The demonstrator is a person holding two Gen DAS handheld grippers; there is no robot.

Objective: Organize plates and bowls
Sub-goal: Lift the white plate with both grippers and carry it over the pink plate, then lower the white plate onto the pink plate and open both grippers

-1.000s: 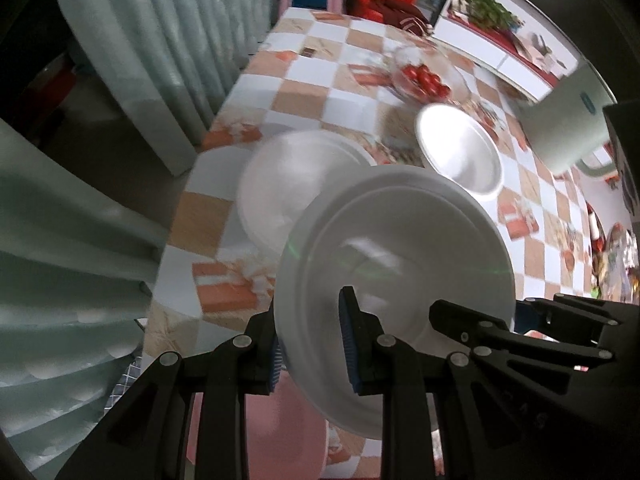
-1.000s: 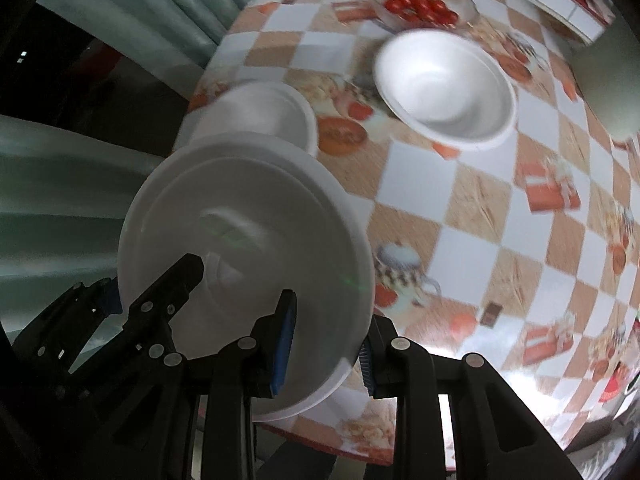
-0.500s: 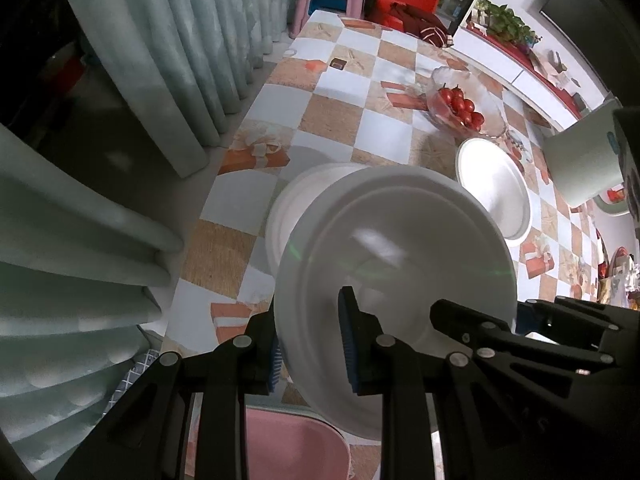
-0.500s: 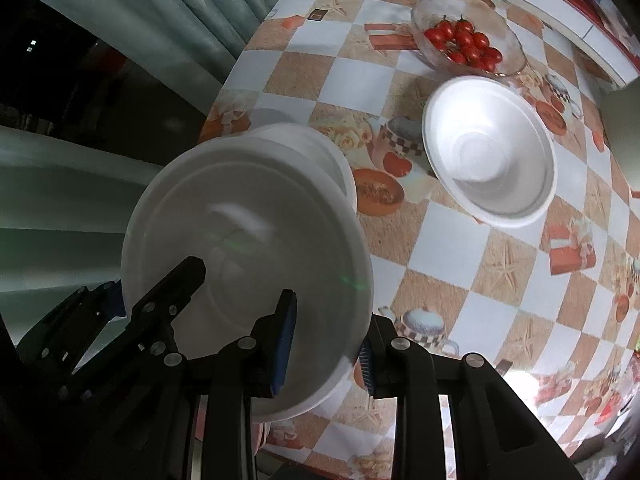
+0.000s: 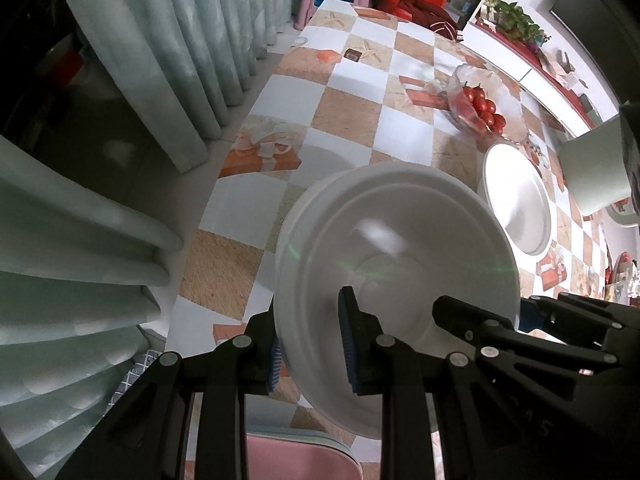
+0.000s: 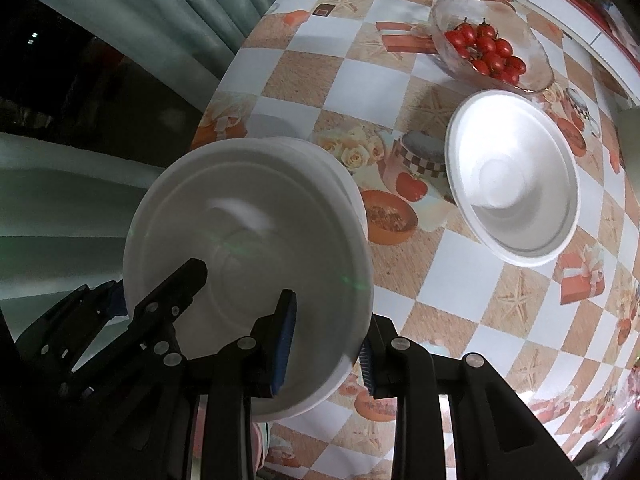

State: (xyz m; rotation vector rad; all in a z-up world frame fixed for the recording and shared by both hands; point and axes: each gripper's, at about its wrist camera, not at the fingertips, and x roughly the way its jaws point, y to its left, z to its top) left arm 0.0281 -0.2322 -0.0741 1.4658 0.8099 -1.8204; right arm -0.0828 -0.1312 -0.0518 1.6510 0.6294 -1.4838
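Observation:
Both grippers hold one white foam bowl [image 5: 396, 264] by opposite sides of its rim, just above the table. My left gripper [image 5: 312, 352] is shut on its left rim. My right gripper [image 6: 326, 344] is shut on the same bowl [image 6: 248, 256] at its right rim. Under it, mostly hidden, sits another white bowl; only its rim [image 6: 320, 152] shows in the right wrist view, and its rim [image 5: 320, 188] shows in the left wrist view. A third white bowl [image 6: 512, 176] lies on the table to the right; it also shows in the left wrist view [image 5: 516, 196].
A glass bowl of cherry tomatoes [image 6: 488, 48] stands behind the third bowl. The checked tablecloth [image 5: 360, 92] covers the table, with curtains [image 5: 168, 40] along its left edge. A pale green jug [image 5: 592, 168] is at the right. A pink stool [image 5: 300, 460] is below.
The held bowl has moved forward over the table and now covers nearly all of the bowl below it. The third bowl and tomato bowl have not moved.

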